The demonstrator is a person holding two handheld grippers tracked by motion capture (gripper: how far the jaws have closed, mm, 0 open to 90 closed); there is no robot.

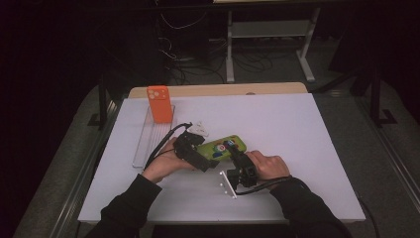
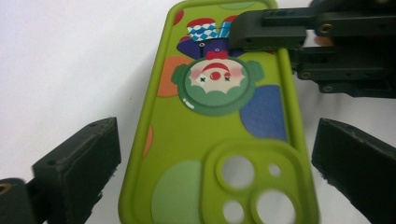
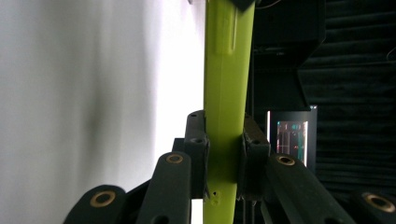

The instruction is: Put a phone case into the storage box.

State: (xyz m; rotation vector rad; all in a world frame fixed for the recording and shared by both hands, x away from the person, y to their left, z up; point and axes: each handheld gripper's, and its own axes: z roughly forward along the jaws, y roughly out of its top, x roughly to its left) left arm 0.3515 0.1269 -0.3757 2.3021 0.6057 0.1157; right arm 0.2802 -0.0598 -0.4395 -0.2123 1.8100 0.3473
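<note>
Looks like a handover mid-way: the green case (image 1: pixel 223 147) sits just below centre of the high view, above the tabletop (image 1: pixel 297 129), and the right claw (image 3: pixel 224 154) is clamped on its edge. The left claw (image 2: pixel 212 163) has let go, jaws wide apart on either side of the case without touching it. What's left, I'd guess, is parking it in the clear rack (image 1: pixel 148 141) at upper left, beside the orange case (image 1: pixel 159 103).

Green case's (image 2: pixel 219 135) camera end cropped
</note>
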